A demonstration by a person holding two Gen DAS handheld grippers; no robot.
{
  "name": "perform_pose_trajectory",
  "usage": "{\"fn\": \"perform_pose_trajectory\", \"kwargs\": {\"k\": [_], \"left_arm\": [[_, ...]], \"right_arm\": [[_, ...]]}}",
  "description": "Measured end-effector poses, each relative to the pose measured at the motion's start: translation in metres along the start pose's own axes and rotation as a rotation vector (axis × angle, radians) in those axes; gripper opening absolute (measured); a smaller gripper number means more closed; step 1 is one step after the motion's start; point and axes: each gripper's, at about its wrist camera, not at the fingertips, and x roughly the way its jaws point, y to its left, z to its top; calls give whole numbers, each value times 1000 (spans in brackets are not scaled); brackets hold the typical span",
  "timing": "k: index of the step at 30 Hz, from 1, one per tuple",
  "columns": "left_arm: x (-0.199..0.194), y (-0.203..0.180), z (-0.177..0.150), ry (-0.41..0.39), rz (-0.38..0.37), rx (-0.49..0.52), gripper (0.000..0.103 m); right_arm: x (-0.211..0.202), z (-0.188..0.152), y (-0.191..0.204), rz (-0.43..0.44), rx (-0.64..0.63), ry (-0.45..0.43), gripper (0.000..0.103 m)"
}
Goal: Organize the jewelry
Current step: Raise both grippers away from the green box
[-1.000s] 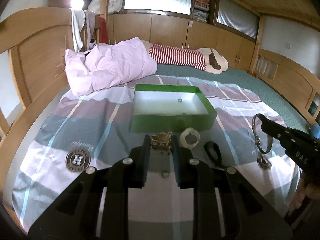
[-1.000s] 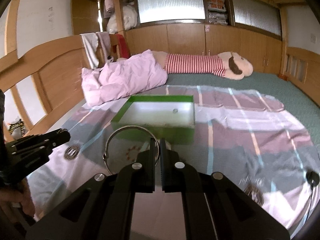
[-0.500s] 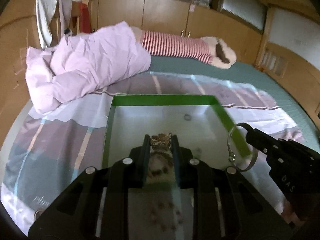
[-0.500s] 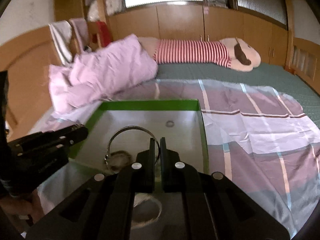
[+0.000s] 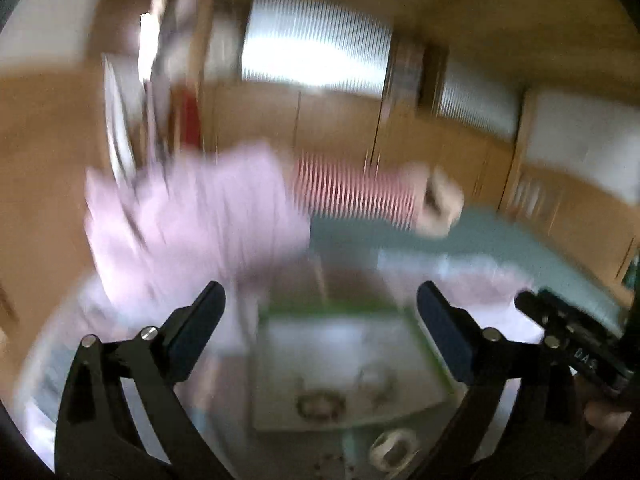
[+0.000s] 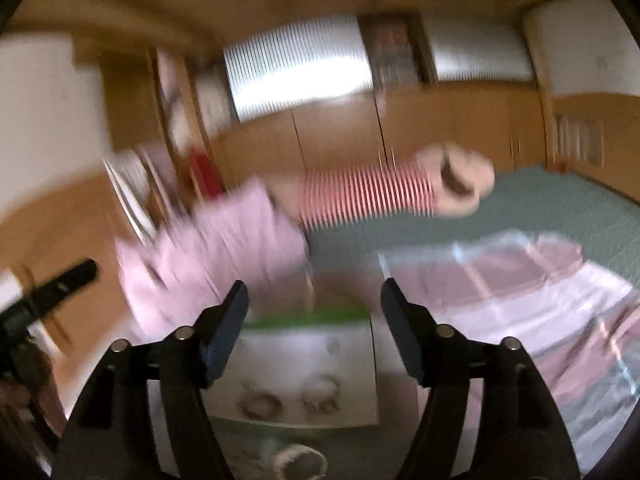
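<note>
Blurring everything, both tools [image 5: 320,316] [image 6: 314,306] spread wide over green box [image 6: 312,316], contents indistinct

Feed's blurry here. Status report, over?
Left gripper open, right gripper open, both empty. Two jewelry pieces in green box. White ring outside. Path unobstructed.

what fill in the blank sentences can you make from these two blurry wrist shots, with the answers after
1. The jaws of the left gripper stand ____.
2. The jaws of the right gripper stand ____.
3. The rim of the box on the bed is coloured ____.
4. The white ring lies ____ the box, on the bedspread.

Missing words: open; open; green; outside
</note>
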Motion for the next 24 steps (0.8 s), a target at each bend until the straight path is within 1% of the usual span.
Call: {"fn": "perform_pose_trajectory", "kwargs": {"k": [1,2,3,4,5,7,9,10,11,13,14,15,17,19,20,24], "left_arm": [[-40,-2,14,-87,0,10,99],[-72,-2,19,-148,-2,13,99],[-91,-3,17,-170,-1,16,99],[-108,-3,11,-169,6,20,99],[-122,-2,0,-156,23,24,99],[-153,-1,-41,-130,70,34,99],[-174,-1,-81,-97,111,33,99],[-180,-1,-100,-58,134,19,99],[-185,-2,-116,-3,145,2,99],[-194,-6,-134,66,138,5,99],[-196,-11,-143,85,139,26,99],[-198,-15,-150,98,145,51,99],[-192,-25,-160,128,154,115,99],[-184,-32,-163,136,163,169,99],[-183,-33,-163,132,163,170,99],[-179,-34,-164,139,149,116,99]], "right_arm": [[-37,5,0,12,-5,-75,83],[-71,2,-2,4,-8,-147,91],[-98,-6,-4,-15,-6,-195,92],[-116,-13,-7,-27,-2,-215,92],[-132,-22,-9,-28,2,-212,92],[-156,-42,-8,-14,-14,-142,92],[-175,-63,-2,-29,-75,-83,92],[-182,-72,1,-40,-105,-65,92],[-188,-84,6,-50,-144,-34,92],[-193,-104,11,-49,-180,23,92],[-194,-113,12,-43,-181,55,92],[-192,-122,14,-37,-181,94,92],[-189,-131,17,-28,-188,134,92],[-188,-131,20,-25,-205,129,92],[-187,-130,20,-20,-205,124,92],[-183,-130,23,-21,-194,133,92]]}}
